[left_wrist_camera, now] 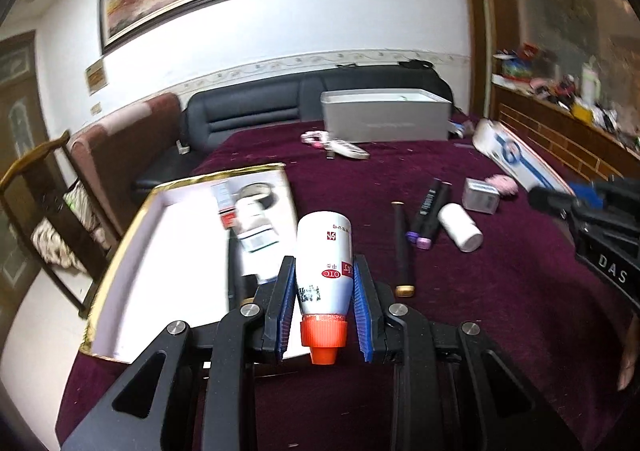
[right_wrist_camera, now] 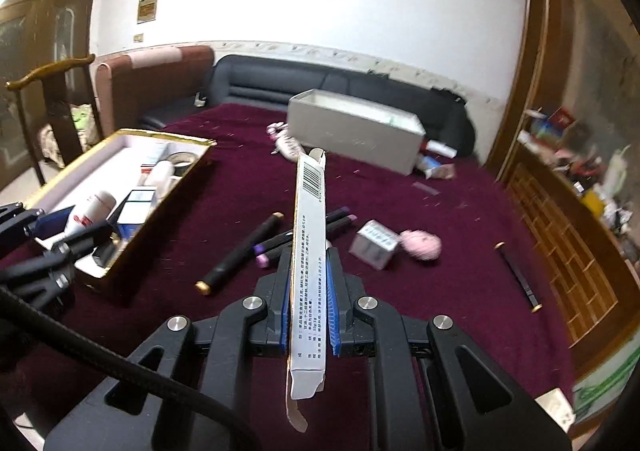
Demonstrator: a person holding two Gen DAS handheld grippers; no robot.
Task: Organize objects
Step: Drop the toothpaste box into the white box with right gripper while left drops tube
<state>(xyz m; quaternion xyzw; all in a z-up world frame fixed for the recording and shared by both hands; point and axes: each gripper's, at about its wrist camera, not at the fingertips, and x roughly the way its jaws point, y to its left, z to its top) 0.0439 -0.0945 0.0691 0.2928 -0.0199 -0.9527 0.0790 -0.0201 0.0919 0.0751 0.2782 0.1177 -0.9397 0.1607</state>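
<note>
My left gripper (left_wrist_camera: pixel 324 271) is shut on a white bottle with an orange cap (left_wrist_camera: pixel 325 271), held above the maroon table beside the gold-rimmed white tray (left_wrist_camera: pixel 132 251). The tray holds a tape roll (left_wrist_camera: pixel 258 193) and small boxes. My right gripper (right_wrist_camera: pixel 308 271) is shut on a long white carton (right_wrist_camera: pixel 310 251), held edge-up over the table. In the right wrist view the left gripper (right_wrist_camera: pixel 60 235) with the bottle (right_wrist_camera: pixel 90 213) shows at the tray (right_wrist_camera: pixel 160 215). Black markers (left_wrist_camera: pixel 424 211), a white bottle (left_wrist_camera: pixel 460 227) and a small grey box (left_wrist_camera: pixel 480 197) lie on the cloth.
A grey open box (left_wrist_camera: pixel 386 115) stands at the table's far side with a pink item (left_wrist_camera: pixel 316 137) before it. A pink pom (right_wrist_camera: pixel 422 245) and a thin black pen (right_wrist_camera: pixel 518 277) lie right. A black sofa (left_wrist_camera: pixel 248 111) and a wooden chair (left_wrist_camera: pixel 44 211) flank the table.
</note>
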